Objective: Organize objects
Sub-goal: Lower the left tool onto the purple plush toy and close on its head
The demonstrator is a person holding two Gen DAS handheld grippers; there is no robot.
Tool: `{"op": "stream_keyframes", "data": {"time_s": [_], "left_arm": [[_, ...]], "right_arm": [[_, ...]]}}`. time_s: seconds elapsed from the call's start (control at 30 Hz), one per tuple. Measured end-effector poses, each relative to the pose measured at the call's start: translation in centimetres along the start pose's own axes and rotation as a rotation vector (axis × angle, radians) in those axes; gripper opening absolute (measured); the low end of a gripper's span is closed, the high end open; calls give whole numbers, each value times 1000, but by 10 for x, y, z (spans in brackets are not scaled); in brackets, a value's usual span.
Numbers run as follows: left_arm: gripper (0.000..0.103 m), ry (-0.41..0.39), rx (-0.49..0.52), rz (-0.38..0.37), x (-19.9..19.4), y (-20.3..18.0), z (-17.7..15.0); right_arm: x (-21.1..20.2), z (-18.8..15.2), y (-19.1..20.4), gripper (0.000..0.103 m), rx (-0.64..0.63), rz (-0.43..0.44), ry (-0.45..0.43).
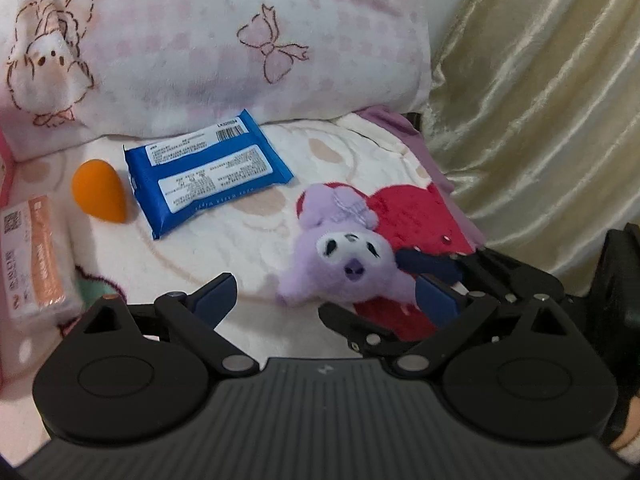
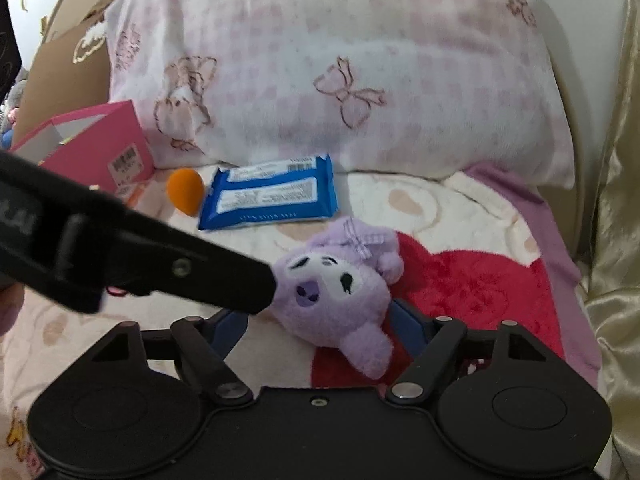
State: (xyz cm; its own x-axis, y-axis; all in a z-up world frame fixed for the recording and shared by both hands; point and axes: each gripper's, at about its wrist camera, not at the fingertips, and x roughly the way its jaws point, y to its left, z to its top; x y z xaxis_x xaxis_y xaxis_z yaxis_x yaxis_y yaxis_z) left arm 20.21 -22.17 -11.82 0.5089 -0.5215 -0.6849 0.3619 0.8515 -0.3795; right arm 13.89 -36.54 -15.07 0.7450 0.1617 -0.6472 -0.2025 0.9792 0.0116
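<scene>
only in the right wrist view: pink box (image 2: pixel 100 148), top open, contents unseen, far left of right hand-held gripper (image 2: pixel 316 326). only in the left view: orange packet (image 1: pixel 38 256) at left. purple plush toy (image 2: pixel 340 296) between the right fingers, spread, not pressing. left hand-held gripper (image 1: pixel 324 294) released, its black finger (image 2: pixel 160 268) crossing ahead. beyond on the blanket (image 1: pixel 240 240): blue wipes pack (image 1: pixel 204 172), orange sponge (image 1: pixel 100 192), pillow (image 1: pixel 224 40).

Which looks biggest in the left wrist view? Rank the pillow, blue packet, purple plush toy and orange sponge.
1. pillow
2. blue packet and purple plush toy: they look about alike, and the toy lies nearer the camera, so no ranking between them
3. orange sponge
</scene>
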Motion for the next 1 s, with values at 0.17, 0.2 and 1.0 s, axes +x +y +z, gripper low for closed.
{"op": "stream_keyframes", "data": {"time_s": [0.17, 0.2, 1.0], "left_arm": [[79, 15, -10, 4, 18, 8, 0], [76, 9, -16, 9, 21, 10, -1], [46, 9, -108, -92, 51, 23, -12]], "right_arm": [[5, -2, -8, 76, 25, -9, 4], [6, -3, -9, 75, 30, -12, 5], [19, -2, 0, 53, -70, -5, 38]]}}
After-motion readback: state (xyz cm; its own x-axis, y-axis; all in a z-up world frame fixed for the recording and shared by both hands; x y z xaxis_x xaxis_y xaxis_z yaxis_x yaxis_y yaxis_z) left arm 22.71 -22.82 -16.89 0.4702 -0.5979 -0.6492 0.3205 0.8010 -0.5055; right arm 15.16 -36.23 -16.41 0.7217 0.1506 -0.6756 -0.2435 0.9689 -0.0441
